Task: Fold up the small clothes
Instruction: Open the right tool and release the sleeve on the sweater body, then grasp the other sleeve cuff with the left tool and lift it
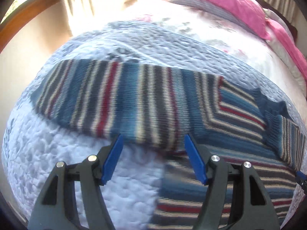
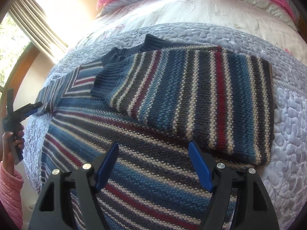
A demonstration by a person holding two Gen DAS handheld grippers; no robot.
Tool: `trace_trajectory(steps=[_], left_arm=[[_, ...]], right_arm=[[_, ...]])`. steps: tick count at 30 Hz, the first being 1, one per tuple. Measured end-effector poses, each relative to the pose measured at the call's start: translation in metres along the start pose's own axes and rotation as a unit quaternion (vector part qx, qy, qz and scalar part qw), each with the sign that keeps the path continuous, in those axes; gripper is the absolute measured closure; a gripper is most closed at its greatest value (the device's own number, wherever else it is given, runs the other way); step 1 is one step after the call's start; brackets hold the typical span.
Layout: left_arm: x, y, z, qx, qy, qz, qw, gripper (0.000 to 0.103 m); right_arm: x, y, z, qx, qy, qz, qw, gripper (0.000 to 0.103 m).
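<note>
A knitted sweater point(image 1: 145, 103) striped in blue, grey, cream and red lies on a quilted pale-blue bedspread point(image 1: 63, 163). In the left wrist view one striped part stretches out to the left, blurred. Its near edge lies just beyond my left gripper point(image 1: 153, 137), which is open with nothing held. In the right wrist view a striped panel point(image 2: 201, 103) is folded over the sweater's body point(image 2: 134, 172) and ends in a ribbed blue band point(image 2: 105, 74). My right gripper point(image 2: 153, 143) hangs open above the body. A hand point(image 2: 11, 140) holds the left gripper point(image 2: 28, 108) at the sweater's left edge.
Pink pillows point(image 1: 226, 5) and a white floral cover point(image 2: 182, 9) lie at the head of the bed. A curtained window with a wooden frame point(image 2: 21, 65) stands to the left. A pink sleeve point(image 2: 9, 191) shows at the lower left of the right wrist view.
</note>
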State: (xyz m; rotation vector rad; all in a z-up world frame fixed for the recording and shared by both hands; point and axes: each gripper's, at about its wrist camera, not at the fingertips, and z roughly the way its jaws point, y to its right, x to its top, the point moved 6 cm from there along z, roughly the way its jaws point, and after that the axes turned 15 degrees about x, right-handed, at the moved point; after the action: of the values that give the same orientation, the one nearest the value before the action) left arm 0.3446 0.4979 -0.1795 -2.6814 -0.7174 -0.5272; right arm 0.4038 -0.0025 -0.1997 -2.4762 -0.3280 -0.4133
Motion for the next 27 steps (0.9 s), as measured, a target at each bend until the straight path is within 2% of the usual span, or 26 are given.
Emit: trace_trajectory(steps=[5, 8, 10, 15, 22, 24, 26, 27], left_arm=[[0.014, -0.102, 0.034, 0.046, -0.022, -0.085, 0.995, 0.043], [0.024, -0.147, 0.053, 0.039, -0.031, -0.144, 0.9883, 0.045], [0.029, -0.167, 0.065, 0.018, -0.038, -0.174, 0.9838, 0.045], [0.036, -0.195, 0.087, -0.033, -0.042, -0.23, 0.9718, 0.045], [0.051, -0.197, 0.105, -0.084, -0.024, -0.267, 0.9598, 0.045], [0.056, -0.196, 0.107, -0.093, -0.018, -0.274, 0.9569, 0.051], [0.058, -0.194, 0.111, -0.088, -0.019, -0.274, 0.9575, 0.081], [0.058, -0.193, 0.112, -0.086, -0.019, -0.272, 0.9583, 0.086]], right_arm=[[0.003, -0.002, 0.008, -0.008, -0.008, -0.002, 1.0, 0.028], [0.008, 0.002, 0.011, -0.014, -0.008, 0.0, 1.0, 0.028], [0.009, 0.005, 0.012, -0.012, -0.009, 0.004, 1.0, 0.028], [0.01, 0.011, 0.018, -0.015, -0.016, 0.001, 1.0, 0.028], [0.008, 0.012, 0.024, -0.02, -0.021, -0.008, 1.0, 0.027], [0.008, 0.011, 0.026, -0.02, -0.021, -0.01, 1.0, 0.027], [0.008, 0.012, 0.026, -0.019, -0.021, -0.01, 1.0, 0.027], [0.008, 0.012, 0.027, -0.017, -0.02, -0.009, 1.0, 0.027]])
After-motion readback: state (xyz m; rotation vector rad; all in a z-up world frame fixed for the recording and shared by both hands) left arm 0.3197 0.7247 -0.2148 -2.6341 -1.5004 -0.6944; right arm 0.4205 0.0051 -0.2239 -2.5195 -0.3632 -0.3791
